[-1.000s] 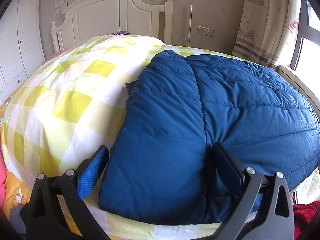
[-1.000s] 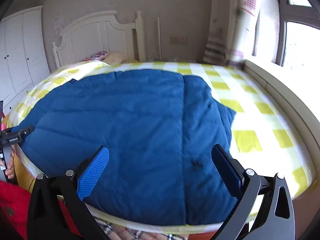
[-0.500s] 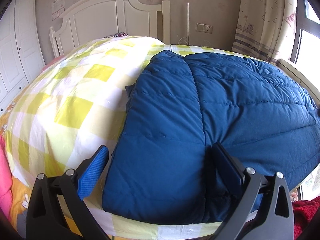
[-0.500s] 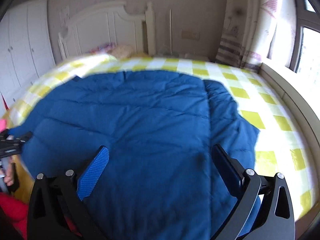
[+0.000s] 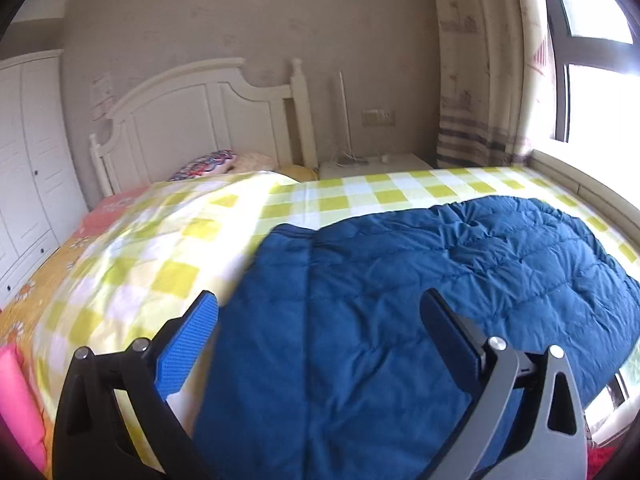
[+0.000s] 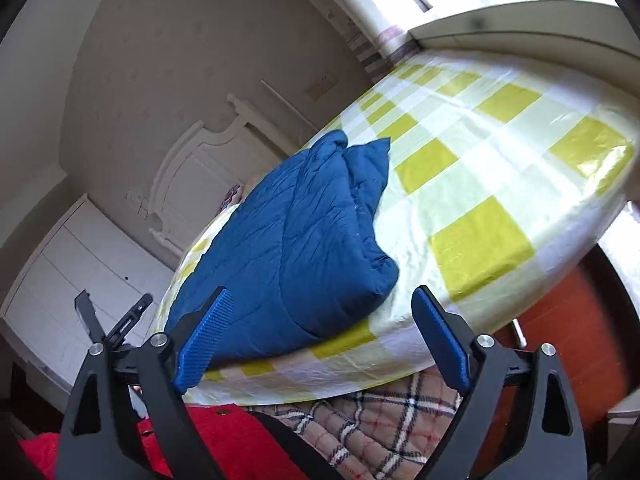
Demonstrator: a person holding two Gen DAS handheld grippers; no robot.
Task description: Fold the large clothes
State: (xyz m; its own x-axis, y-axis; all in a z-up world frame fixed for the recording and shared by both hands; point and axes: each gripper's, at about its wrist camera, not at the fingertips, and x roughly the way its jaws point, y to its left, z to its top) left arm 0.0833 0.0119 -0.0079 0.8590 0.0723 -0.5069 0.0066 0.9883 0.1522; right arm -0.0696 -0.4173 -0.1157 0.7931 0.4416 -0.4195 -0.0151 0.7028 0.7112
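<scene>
We see the bed in yellow-checked sheets, and the blue padded garment lies folded across it. Our left tool hangs wide and empty; our right tool, just narrowing slightly, also grips nothing. No readable writing shows.

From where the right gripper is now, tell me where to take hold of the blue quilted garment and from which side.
Probably the puffed near corner of the blue quilted garment. It bulges off the checked sheet near the bed's front edge, giving the open right gripper a thick folded rim to straddle. Come in low from the bed's near edge. The flat middle offers no edge to pinch.
</scene>
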